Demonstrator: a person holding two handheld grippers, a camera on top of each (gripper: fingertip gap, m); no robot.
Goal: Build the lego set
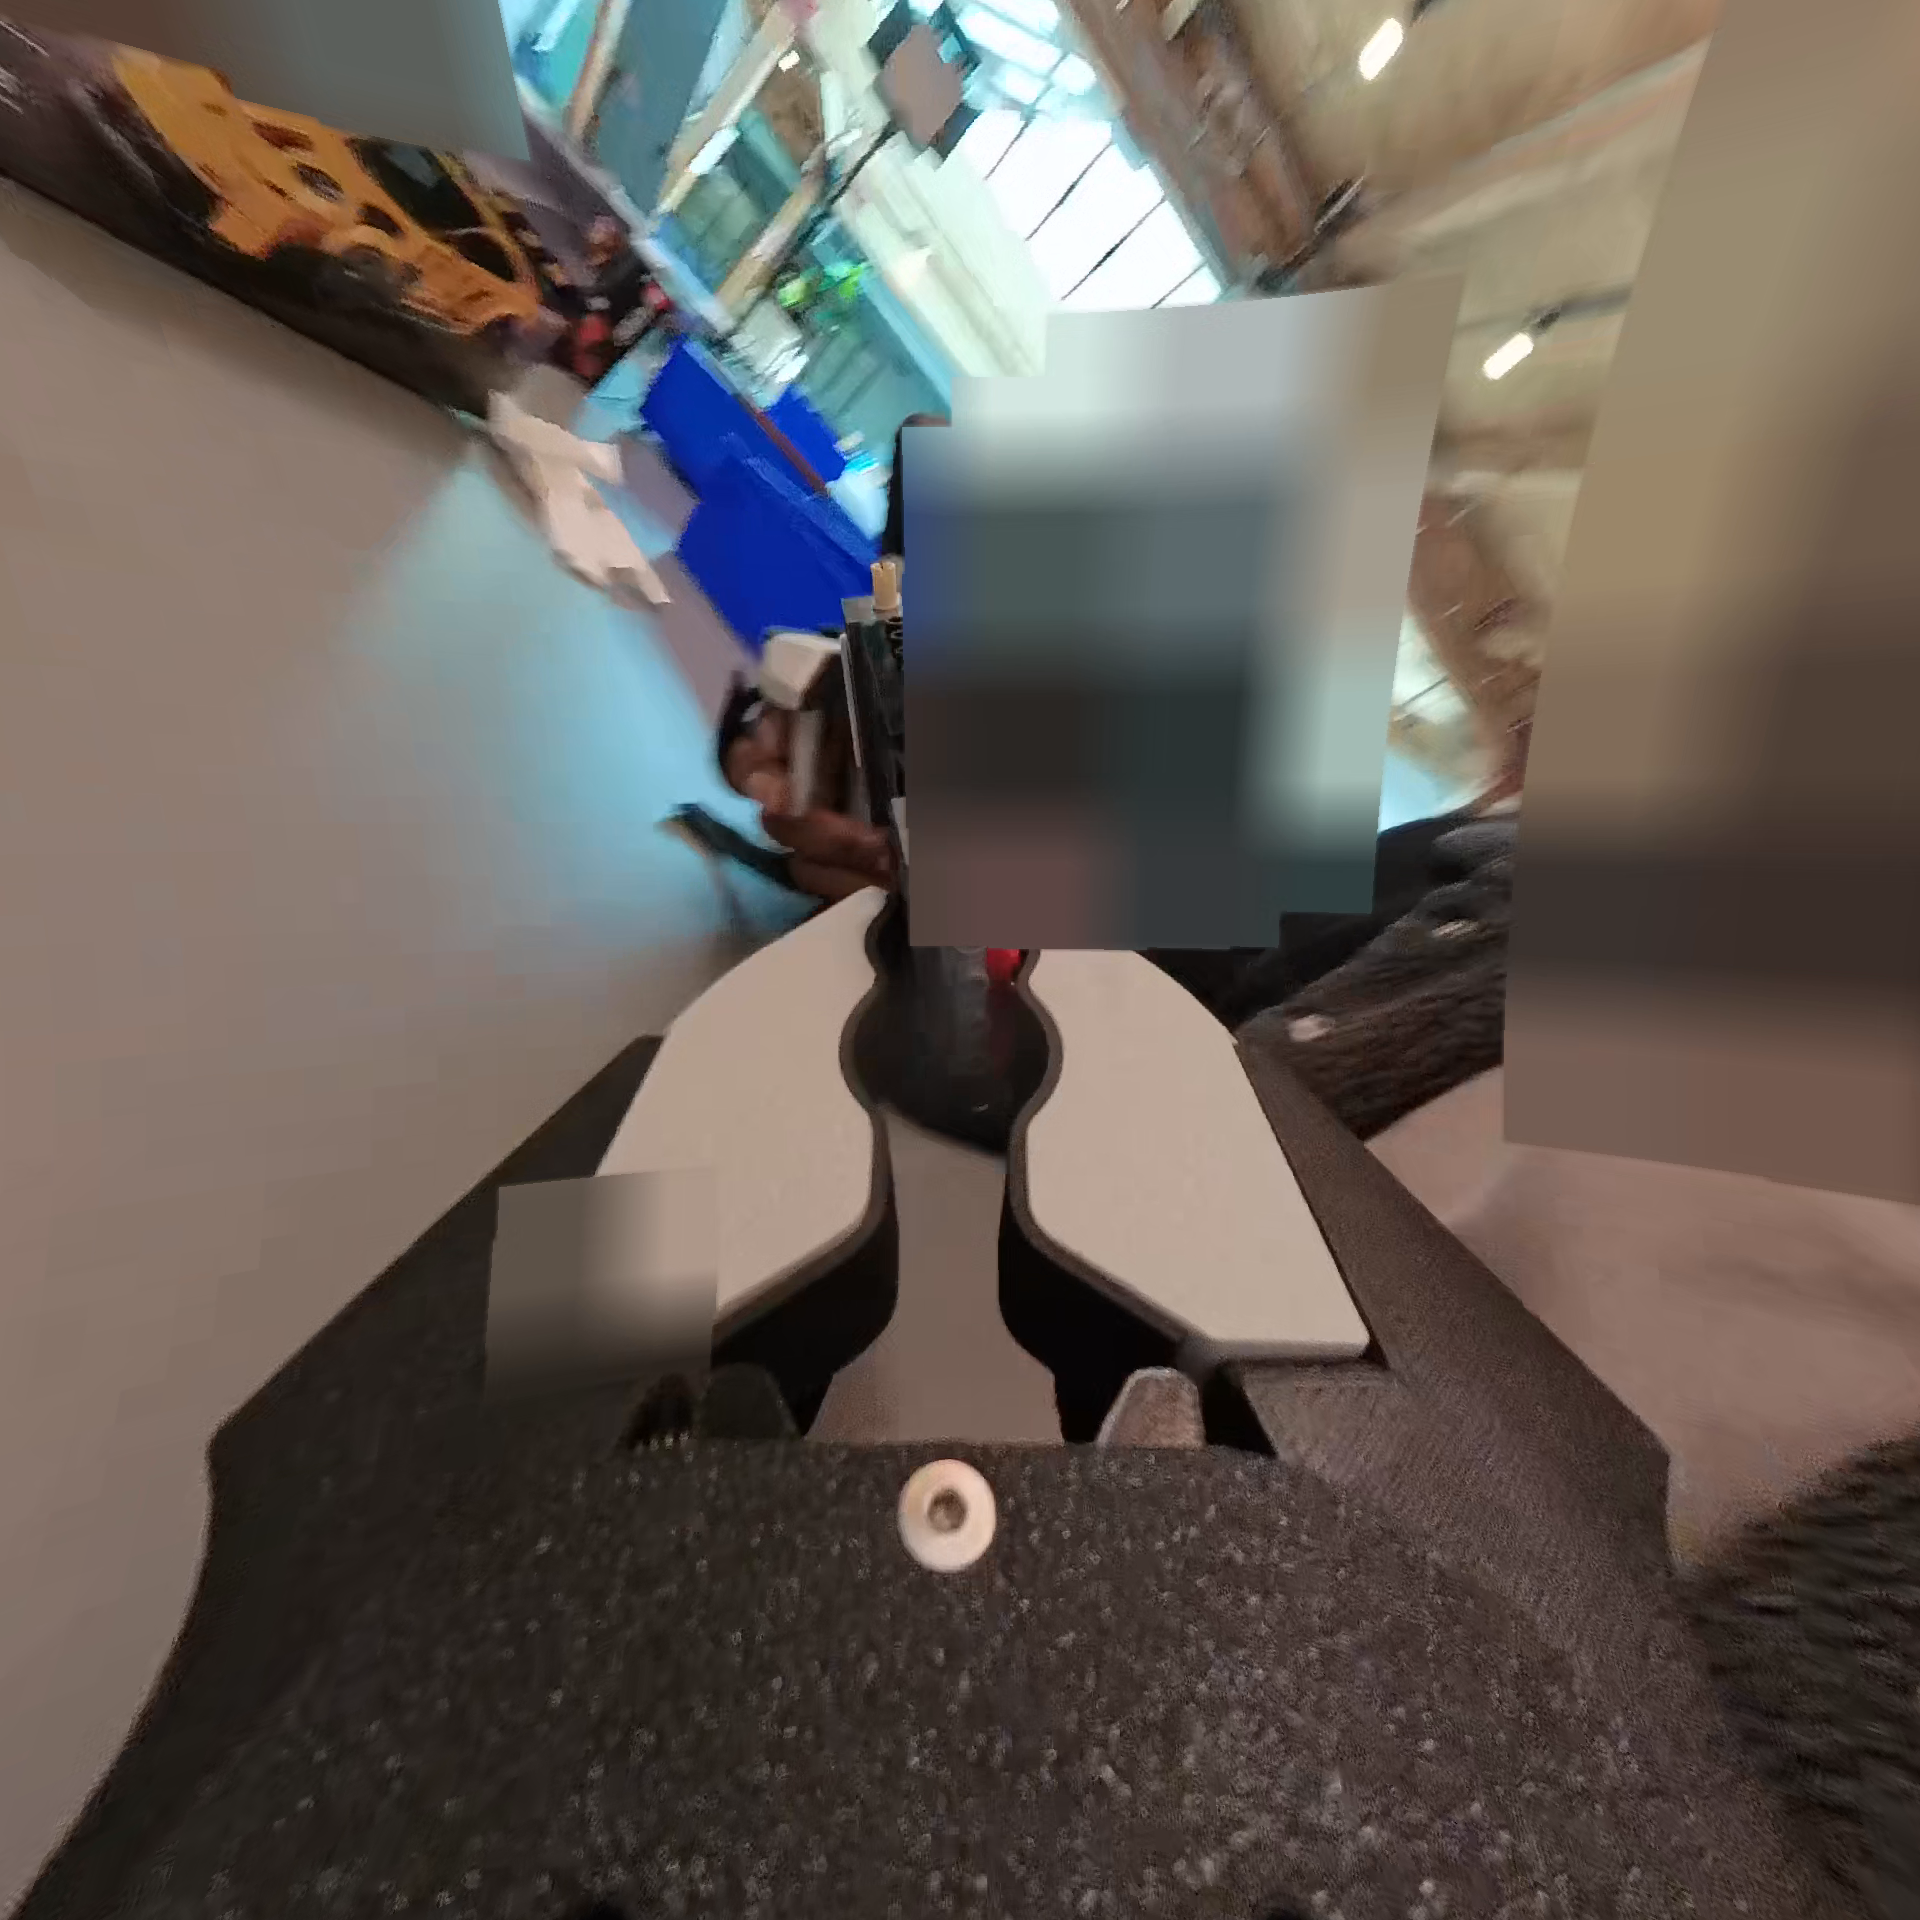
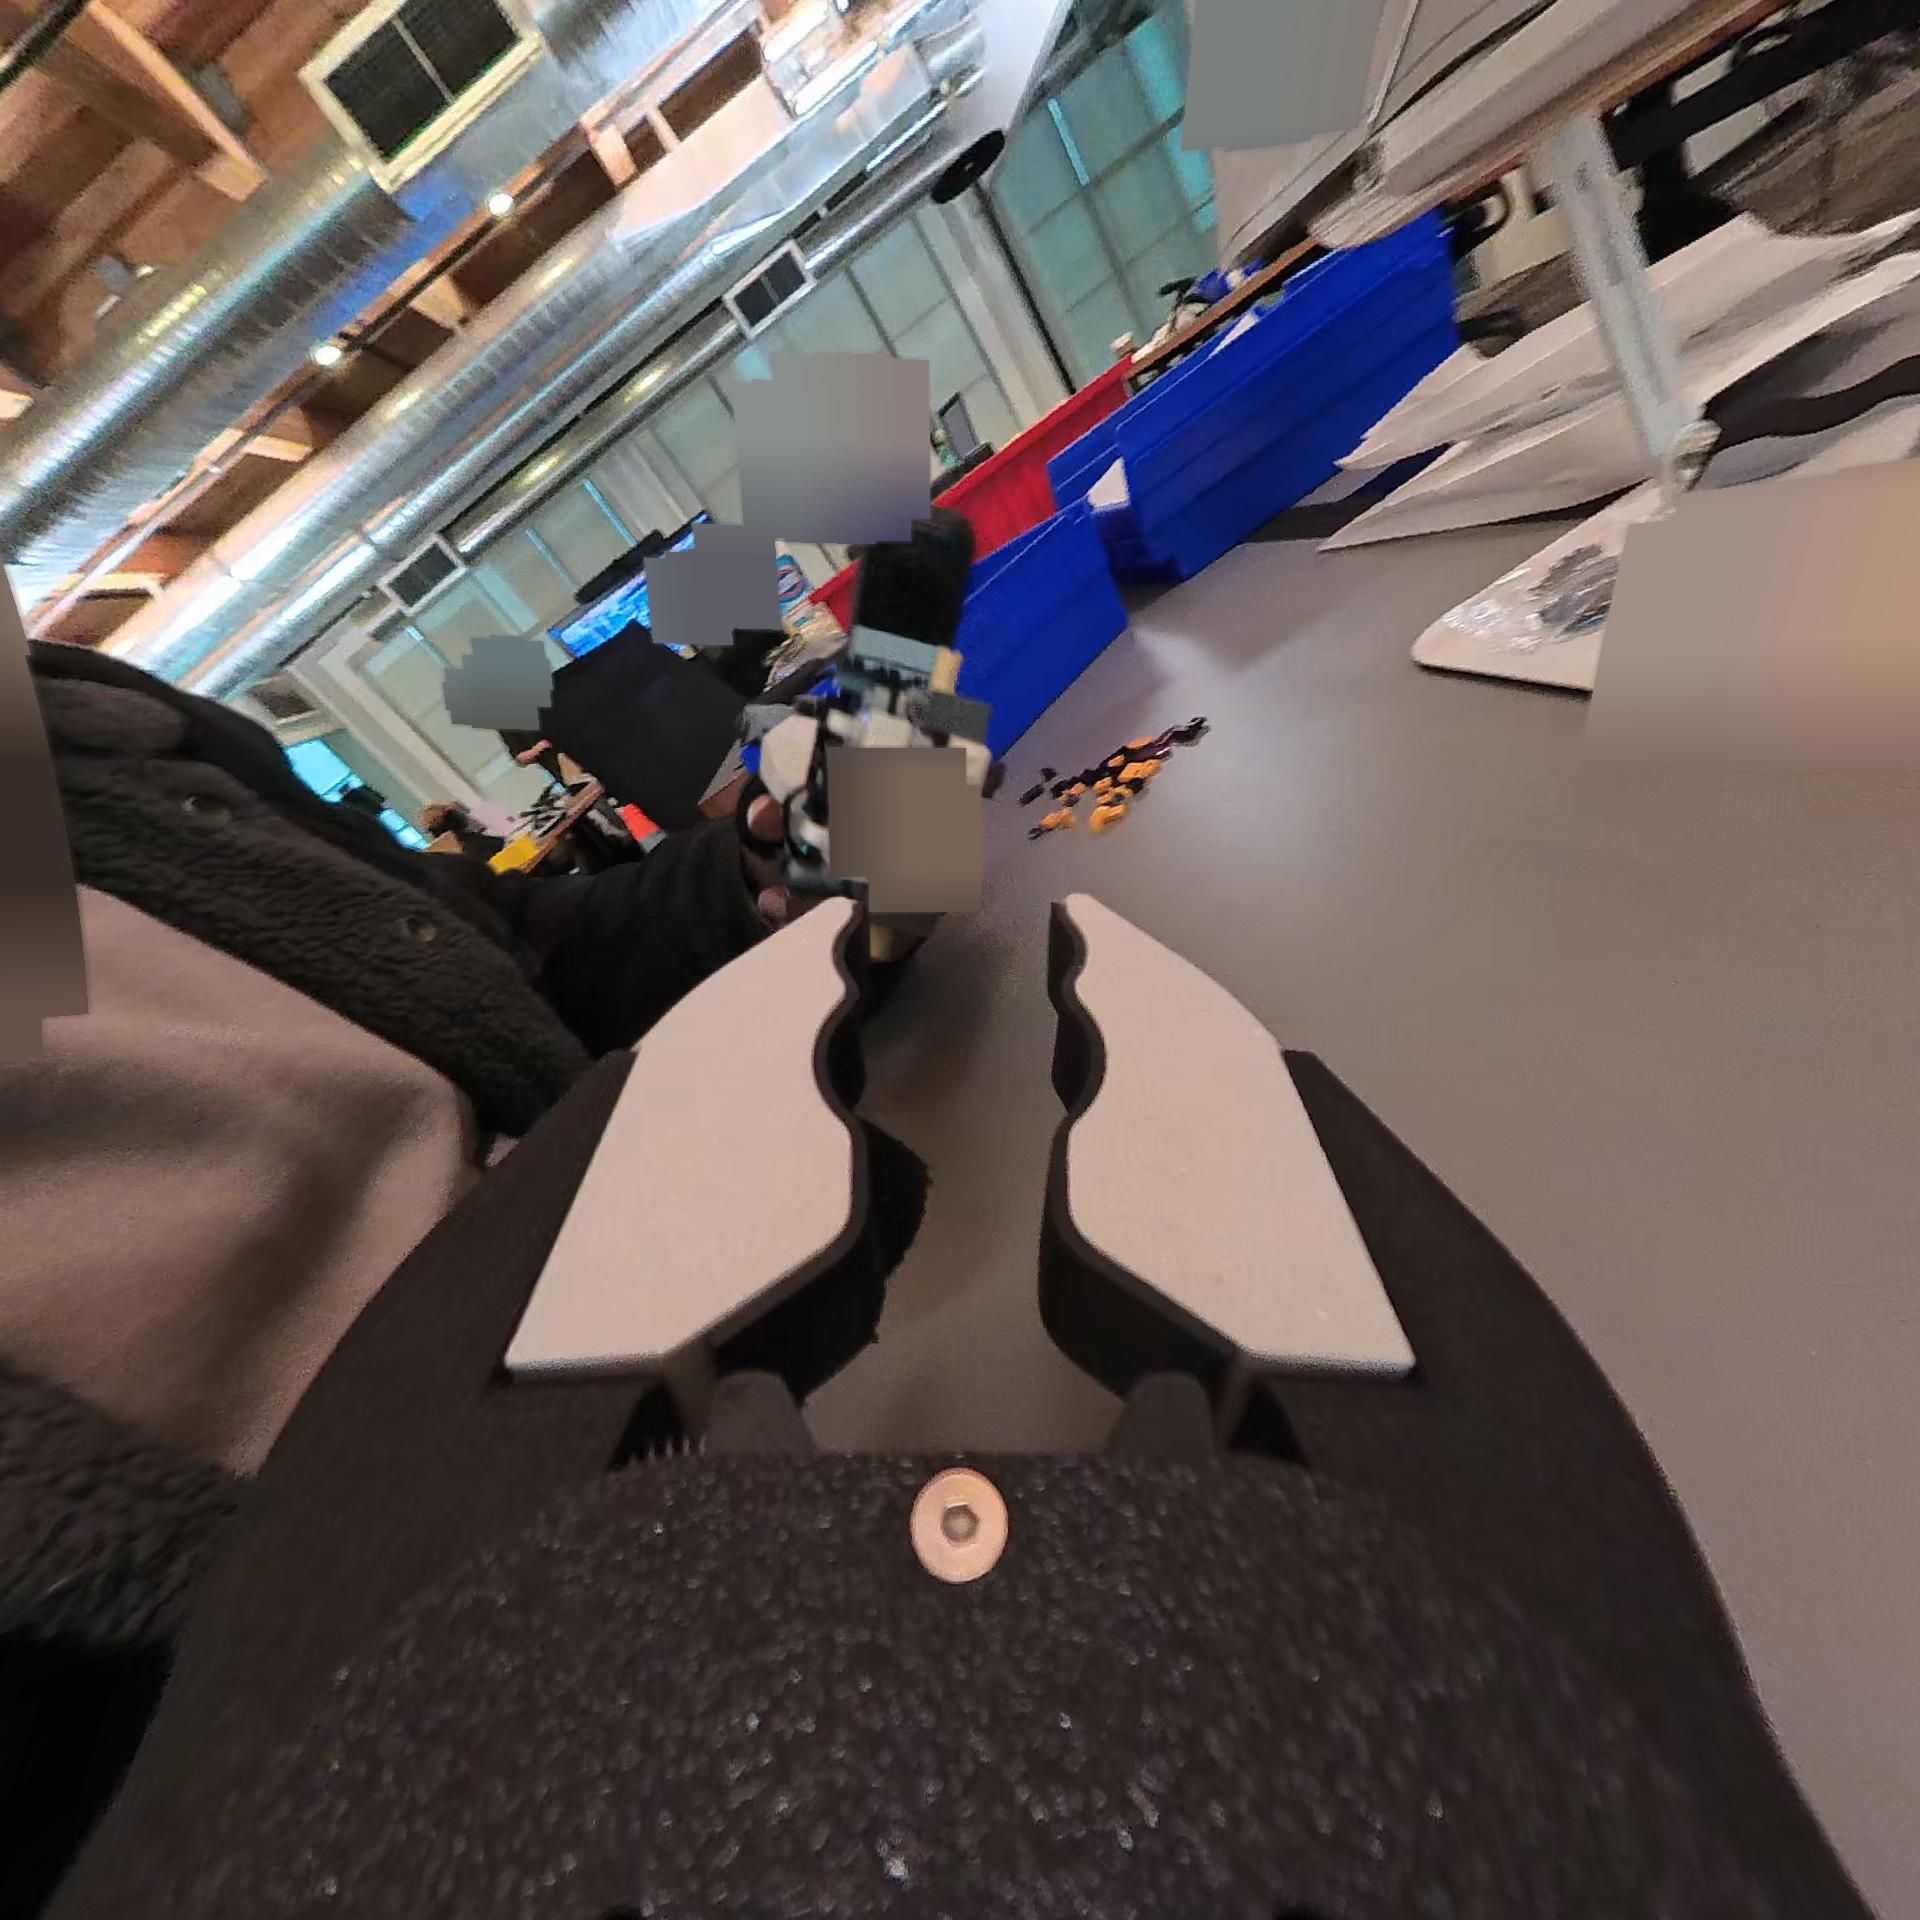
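Note:
In the left wrist view, my left gripper [image 1: 954, 961] is shut on a dark Lego assembly [image 1: 951, 1023] with a red part at the fingertips. Most of it is hidden behind a blurred patch; a black strip with a tan pin [image 1: 883, 623] shows beside the patch. In the right wrist view, my right gripper [image 2: 954, 920] is open and empty, low over the grey table [image 2: 1455, 935]. Ahead of it, the same black, grey and white assembly [image 2: 909, 634] is held up in the air by the other gripper [image 2: 795, 774]. Loose orange and black pieces [image 2: 1107, 784] lie on the table beyond.
Blue bins [image 2: 1278, 416] and a red bin [image 2: 1029, 468] stand at the back of the table. Booklets and a parts bag [image 2: 1527, 613] lie at the right. The set's box with a yellow vehicle picture [image 1: 312, 208] stands at the far left. A person's dark fleece sleeve [image 2: 312, 883] is at the left. Some 9 cm of space lies between my two pairs of fingers.

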